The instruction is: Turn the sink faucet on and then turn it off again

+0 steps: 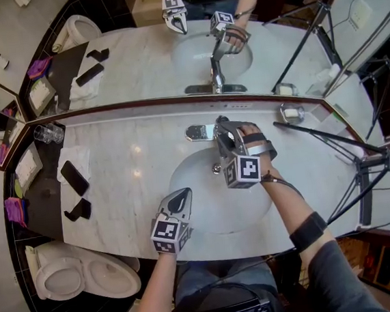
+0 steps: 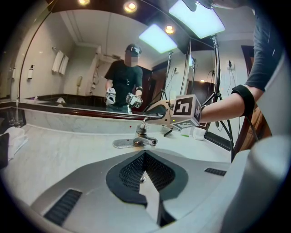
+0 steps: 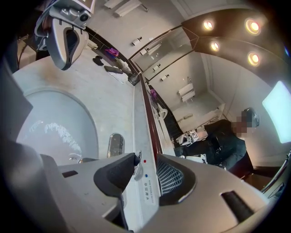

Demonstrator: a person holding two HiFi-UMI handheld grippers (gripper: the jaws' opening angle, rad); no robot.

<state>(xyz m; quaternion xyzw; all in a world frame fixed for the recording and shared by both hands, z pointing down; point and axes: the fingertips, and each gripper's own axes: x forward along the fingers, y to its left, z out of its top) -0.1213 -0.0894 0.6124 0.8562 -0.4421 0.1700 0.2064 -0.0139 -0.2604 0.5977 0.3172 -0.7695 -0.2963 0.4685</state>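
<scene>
The chrome faucet stands at the back of the white basin, under the mirror. My right gripper reaches over it from the right. In the right gripper view its jaws straddle the tip of the faucet lever. The lever lies against the left pad, with a gap to the right pad, so this gripper is open. My left gripper hangs shut and empty over the basin's front half, pointing at the faucet. No stream shows at the spout.
Two drinking glasses stand at the counter's back left, with a folded towel and dark phones in front of them. A soap dish and black tripod legs occupy the right. A toilet sits at lower left.
</scene>
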